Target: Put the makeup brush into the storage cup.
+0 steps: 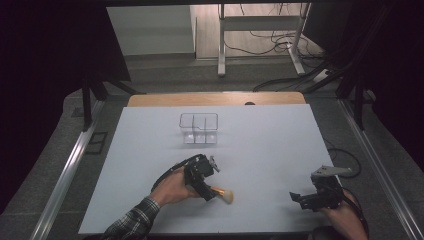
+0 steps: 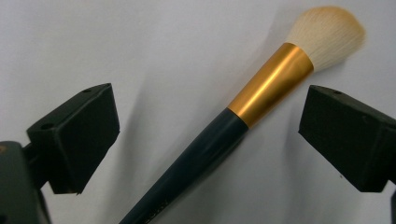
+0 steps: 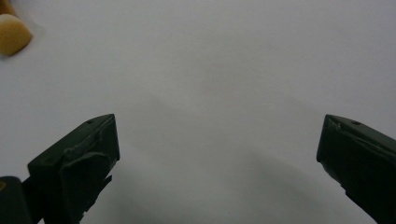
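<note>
**Two grippers low, one brush between your left jaws**

One makeup brush [image 2: 219,135] lies on the white tabletop [image 1: 260,135], in the near middle, with its pale bristle head pointing toward your right side. Your left gripper [image 1: 212,192] sits right over it, and in the left gripper view its jaws stand wide on either side of the dark handle and gold collar, with neither pad touching. Your right gripper [image 1: 299,199] rests near the front right edge, well apart from the brush, jaws open over bare tabletop.

A clear plastic organizer [image 1: 199,128] with compartments stands farther back, near the middle of the tabletop, and nothing lies between it and the brush. Beyond the tabletop you have a wooden edge, a desk frame and loose cables on the floor.

In the high view your left gripper's body covers most of the brush handle. In the left gripper view the handle's end is cut off at the bottom, and faint lettering on it is unreadable.
</note>
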The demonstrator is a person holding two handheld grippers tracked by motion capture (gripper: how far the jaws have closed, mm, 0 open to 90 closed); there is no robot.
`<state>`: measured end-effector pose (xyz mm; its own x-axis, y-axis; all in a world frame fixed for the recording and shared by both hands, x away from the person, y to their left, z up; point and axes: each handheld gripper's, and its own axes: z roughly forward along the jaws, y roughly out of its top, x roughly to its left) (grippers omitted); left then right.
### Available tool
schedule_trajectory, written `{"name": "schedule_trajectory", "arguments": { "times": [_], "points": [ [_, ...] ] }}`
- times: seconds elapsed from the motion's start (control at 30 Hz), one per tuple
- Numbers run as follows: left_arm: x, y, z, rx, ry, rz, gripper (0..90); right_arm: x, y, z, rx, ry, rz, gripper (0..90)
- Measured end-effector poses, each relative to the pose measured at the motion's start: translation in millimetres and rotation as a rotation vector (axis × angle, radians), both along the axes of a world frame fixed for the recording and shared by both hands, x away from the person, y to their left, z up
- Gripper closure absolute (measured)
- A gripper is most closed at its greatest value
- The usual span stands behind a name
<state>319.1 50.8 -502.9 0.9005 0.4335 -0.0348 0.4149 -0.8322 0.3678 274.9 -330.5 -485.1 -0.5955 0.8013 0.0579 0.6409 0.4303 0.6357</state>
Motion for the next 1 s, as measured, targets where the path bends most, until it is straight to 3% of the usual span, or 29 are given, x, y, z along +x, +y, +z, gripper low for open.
{"name": "schedule_trajectory", "arguments": {
  "times": [0.37,0.43,0.5,0.53,0.63,0.67,0.7,1.0],
  "points": [
    [-2.6,-2.7,-6.7,-0.008,0.019,-0.040,20.6,-0.2,0.4,-0.2,-0.001,0.004,-0.001,0.0],
    [-3.6,-4.0,-8.0,-0.010,0.028,-0.057,30.1,-0.2,0.3,-0.2,-0.002,0.006,0.000,0.0],
    [-5.8,-4.9,-8.3,0.000,0.010,-0.068,31.7,-0.2,0.3,-0.2,-0.003,0.007,0.000,0.0],
    [-5.7,-4.2,-7.4,-0.006,0.009,-0.072,35.7,-0.2,0.4,-0.3,-0.002,0.006,0.000,0.0],
    [-6.0,-2.2,-5.3,-0.006,0.005,-0.090,56.8,-0.2,0.5,-0.3,-0.005,0.008,0.001,0.0],
    [-6.5,-1.9,-4.8,-0.005,0.006,-0.097,68.6,-0.2,0.5,-0.4,-0.005,0.009,0.001,0.0],
    [-6.6,-1.7,-4.9,-0.005,0.007,-0.093,73.0,-0.2,0.5,-0.4,-0.005,0.009,0.001,0.0],
    [-6.7,-3.0,-4.3,0.001,0.014,-0.084,73.8,0.0,0.5,-0.6,-0.008,0.008,0.004,0.0]
  ]
}}
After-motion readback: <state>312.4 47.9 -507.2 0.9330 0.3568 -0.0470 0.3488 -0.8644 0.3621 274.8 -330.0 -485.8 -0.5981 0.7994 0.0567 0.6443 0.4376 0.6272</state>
